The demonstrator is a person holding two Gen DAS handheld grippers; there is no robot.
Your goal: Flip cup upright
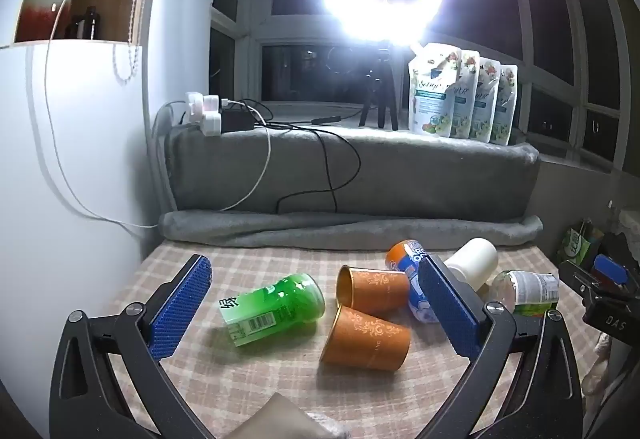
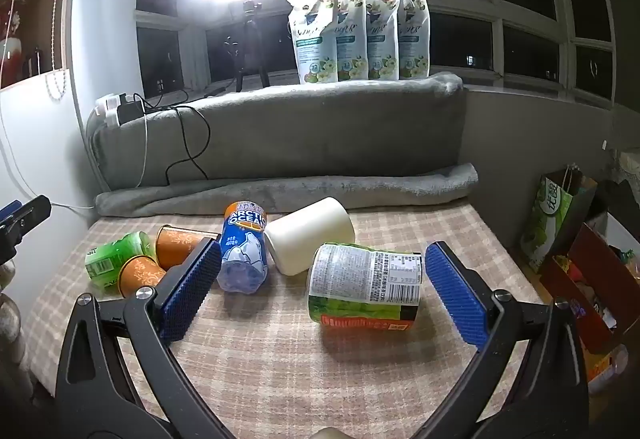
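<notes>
Surface: checked counter (image 2: 280,351) before a grey blanket (image 2: 320,127).
Cups: two orange cups (image 1: 366,339) (image 1: 374,287) lying on their sides, mid-counter.
Left tool (image 1: 316,313): spread wide, empty.
Right tool (image 2: 322,289): spread wide, empty.

I see six containers lying on their sides on my checked tablecloth, none upright. Nearest my left claw lies an orange paper cup (image 1: 366,337) with gold scrollwork, mouth turned up and left; a second orange cup (image 1: 370,289) of the same pattern lies just behind it, touching it, mouth facing left. Left of them lies a green plastic bottle-cup (image 1: 272,309) with a barcode label. Behind the orange pair lies a blue-and-orange "Arctic Ocean" cup (image 2: 244,249), and beside it a plain cream cup (image 2: 310,235). Nearest my right claw lies a clear cup (image 2: 366,287) with a white printed label and green-orange band.
</notes>
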